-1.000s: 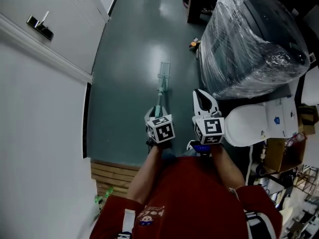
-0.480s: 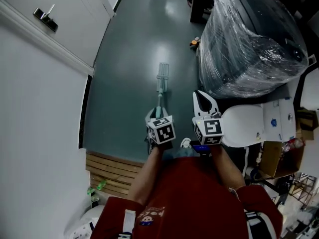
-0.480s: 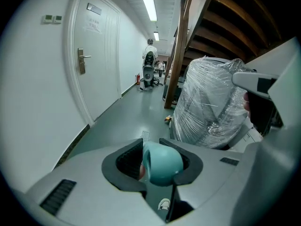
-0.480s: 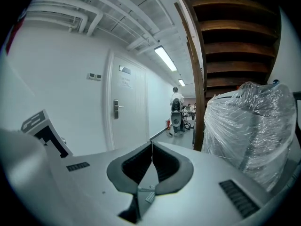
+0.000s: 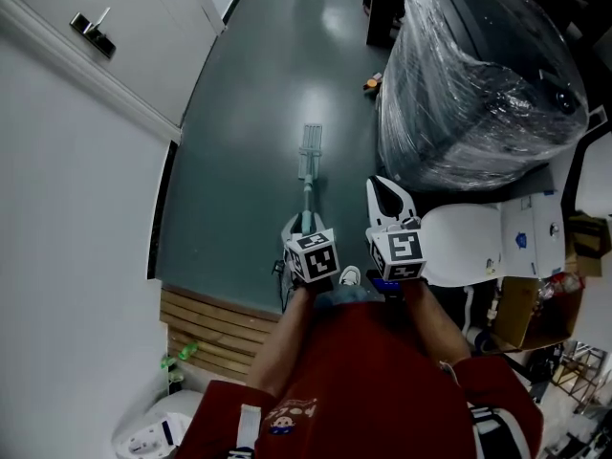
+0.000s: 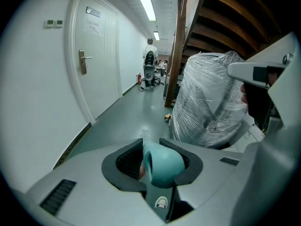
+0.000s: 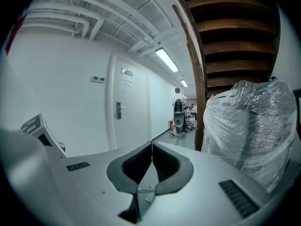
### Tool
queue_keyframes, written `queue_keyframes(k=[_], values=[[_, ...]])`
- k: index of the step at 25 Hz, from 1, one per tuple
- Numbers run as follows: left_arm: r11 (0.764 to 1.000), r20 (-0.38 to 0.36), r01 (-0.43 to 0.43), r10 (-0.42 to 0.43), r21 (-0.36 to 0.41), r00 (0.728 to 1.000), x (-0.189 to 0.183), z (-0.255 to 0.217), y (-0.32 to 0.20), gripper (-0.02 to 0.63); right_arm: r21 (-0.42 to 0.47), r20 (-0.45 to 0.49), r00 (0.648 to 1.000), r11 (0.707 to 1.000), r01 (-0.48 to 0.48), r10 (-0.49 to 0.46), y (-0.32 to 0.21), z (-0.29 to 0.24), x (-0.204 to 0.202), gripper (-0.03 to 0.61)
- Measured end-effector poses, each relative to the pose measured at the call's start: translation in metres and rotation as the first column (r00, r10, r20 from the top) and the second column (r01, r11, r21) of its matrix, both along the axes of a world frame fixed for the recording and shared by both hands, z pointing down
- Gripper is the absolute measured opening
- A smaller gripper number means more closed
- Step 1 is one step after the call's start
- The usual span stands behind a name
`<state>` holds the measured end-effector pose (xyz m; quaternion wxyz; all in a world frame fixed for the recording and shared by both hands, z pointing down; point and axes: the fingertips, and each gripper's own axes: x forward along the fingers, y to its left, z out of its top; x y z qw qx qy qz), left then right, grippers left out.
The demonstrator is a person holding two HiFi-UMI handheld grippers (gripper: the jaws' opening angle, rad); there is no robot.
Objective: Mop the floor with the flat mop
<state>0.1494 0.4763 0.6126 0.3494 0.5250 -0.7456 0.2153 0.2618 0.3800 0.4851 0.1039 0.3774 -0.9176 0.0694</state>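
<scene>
A flat mop lies ahead of me on the grey-green floor [image 5: 249,122]; its pale head [image 5: 311,146] rests flat and its teal handle [image 5: 306,199] runs back to my left gripper [image 5: 298,229]. In the left gripper view that gripper [image 6: 157,161] is shut on the mop handle's teal end [image 6: 162,164], and the mop head [image 6: 145,134] shows small beyond it. My right gripper [image 5: 387,199] hovers beside the left one, apart from the mop. In the right gripper view its jaws [image 7: 151,161] are shut together with nothing between them.
A large bundle wrapped in plastic film [image 5: 478,75] stands close on the right, with a white object [image 5: 469,242] in front of it. A white wall and door [image 5: 115,55] run along the left. Wooden slats [image 5: 215,338] lie by my feet. A small orange item [image 5: 369,85] sits on the floor.
The view has shifted slightly forward along the corridor; both grippers and the mop keep the same pose relative to each other. A shoe has come into view under the grippers.
</scene>
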Motion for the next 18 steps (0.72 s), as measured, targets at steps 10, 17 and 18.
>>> queue_keyframes(k=[10, 17, 18], values=[[1.0, 0.004, 0.011, -0.011, -0.001, 1.0, 0.013, 0.001, -0.023, 0.123, -0.021, -0.01, 1.0, 1.0, 0.006, -0.007, -0.03, 0.015, 0.012, 0.018], [1.0, 0.0, 0.008, -0.008, -0.004, 1.0, -0.012, 0.003, -0.05, 0.123, -0.027, 0.001, 1.0, 1.0, -0.001, 0.001, -0.061, 0.015, -0.019, 0.018], [1.0, 0.001, 0.004, -0.004, -0.004, 1.0, -0.015, 0.002, -0.056, 0.123, -0.026, -0.002, 1.0, 1.0, 0.002, -0.002, -0.064, 0.015, -0.022, 0.018]])
